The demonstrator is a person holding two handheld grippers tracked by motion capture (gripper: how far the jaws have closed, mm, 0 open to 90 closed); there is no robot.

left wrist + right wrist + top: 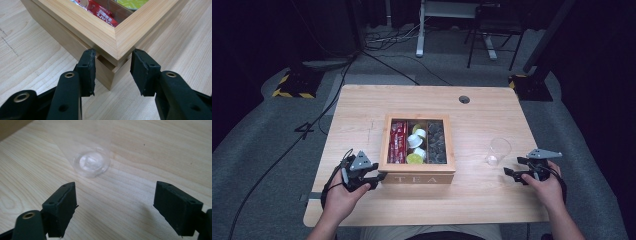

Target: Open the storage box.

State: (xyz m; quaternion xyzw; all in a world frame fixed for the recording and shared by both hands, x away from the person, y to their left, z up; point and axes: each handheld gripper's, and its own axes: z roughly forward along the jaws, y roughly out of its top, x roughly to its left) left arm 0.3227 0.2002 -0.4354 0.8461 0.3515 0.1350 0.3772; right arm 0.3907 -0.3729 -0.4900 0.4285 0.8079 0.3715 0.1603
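Worktop (362,107): we see a pale wooden surface with a round cable hole (464,99) near its far edge.
Tea box (419,178): we find it near the middle of the worktop, a wooden box marked "TEA" on its near wall, its frame lid down and three compartments showing through it.
Box contents: we note red packets (397,142) in the left compartment, white and yellow capsules (417,142) in the middle one, and dark items (435,142) in the right one.
Left gripper (373,181): we see it at the box's near left corner, held in the person's left hand (343,192). In the left gripper view its jaws straddle that corner (115,60), one on each side just under the lid's edge. They stand close against the wood, and we read them as clamped on the corner.
Right gripper (513,174): we see it low over the worktop at the right, in the person's right hand (546,187). Its jaws stand wide apart with nothing between them.
Plastic cup (499,151): we find this clear cup upright on the worktop, well to the right of the box and just ahead of the right gripper. In the right gripper view its round base (91,163) lies beyond the jaws, not touching them.
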